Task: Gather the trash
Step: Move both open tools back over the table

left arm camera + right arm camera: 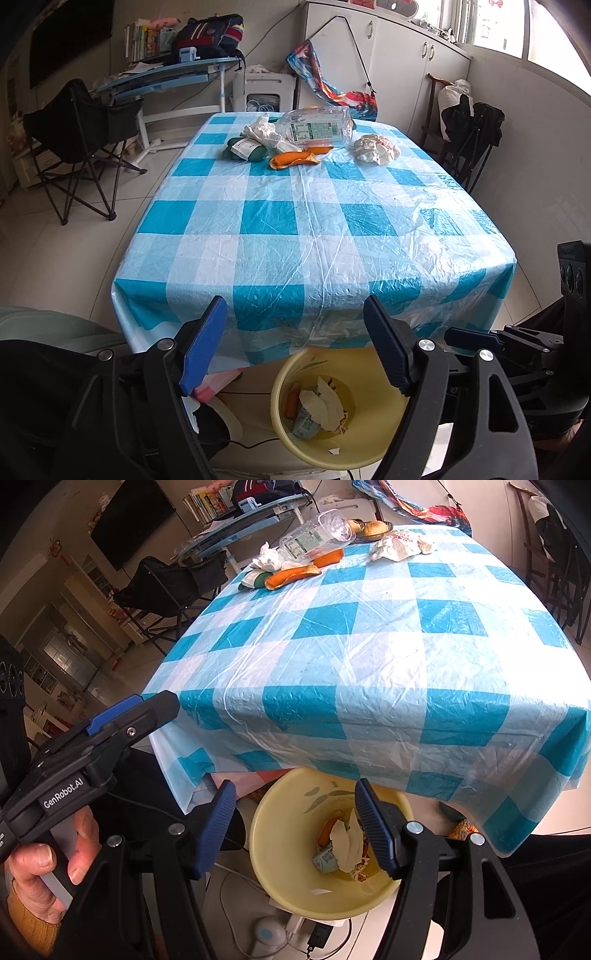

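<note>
Checked blue cloth is covering the worktop (314, 229), with a yellow bin (295, 439) sitting on the floor at the near edge, already holding scraps. Both the left gripper (295, 347) and right gripper (295, 823) are hovering over it, jaws wide, nothing between them. Remaining trash is lying at the far end: plastic bottle (317, 127), light but probably slippery, so grab mid-body; orange peel (295, 158) and crumpled paper (376, 147), soft, pinch anywhere. Nothing's blocking the reach.

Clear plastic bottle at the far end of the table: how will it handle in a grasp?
The bottle looks empty and see-through, so probably light. It lies on its side, partly resting on the orange peel, so a push may roll it. Its thin walls will likely dent under the pads, and the smooth plastic may slip.
</note>
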Tool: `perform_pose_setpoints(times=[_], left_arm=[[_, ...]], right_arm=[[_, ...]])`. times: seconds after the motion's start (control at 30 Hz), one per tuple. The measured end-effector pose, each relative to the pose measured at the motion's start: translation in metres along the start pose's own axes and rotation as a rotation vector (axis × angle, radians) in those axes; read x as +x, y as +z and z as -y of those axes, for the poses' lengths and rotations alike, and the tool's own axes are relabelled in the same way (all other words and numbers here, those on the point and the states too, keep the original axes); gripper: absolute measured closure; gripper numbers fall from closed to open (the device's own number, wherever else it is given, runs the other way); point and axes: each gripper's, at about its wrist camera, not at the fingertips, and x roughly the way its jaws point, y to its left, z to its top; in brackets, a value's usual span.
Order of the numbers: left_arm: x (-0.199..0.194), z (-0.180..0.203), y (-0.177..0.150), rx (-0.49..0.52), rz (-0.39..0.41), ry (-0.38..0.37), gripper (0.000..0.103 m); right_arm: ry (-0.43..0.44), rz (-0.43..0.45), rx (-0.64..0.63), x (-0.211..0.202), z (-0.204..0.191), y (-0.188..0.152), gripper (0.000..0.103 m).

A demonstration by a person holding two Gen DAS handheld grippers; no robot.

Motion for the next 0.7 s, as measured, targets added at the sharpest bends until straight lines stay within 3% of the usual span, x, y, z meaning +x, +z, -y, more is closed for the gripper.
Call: perform_pose_setpoints(times=[0.37,0.7], left_arm=[[-0.004,-0.005,0.016,0.001,0.014,-0.014,0.028],[0.011,-0.018,0.077,-0.014,0.033,-0.021,0.026]], right_arm=[[0.008,0.086,-0.066,-0.013,-0.015,0.018,0.038],[-0.045,0.172,-0.122,-0.025,-0.002,0.091,0.036]])
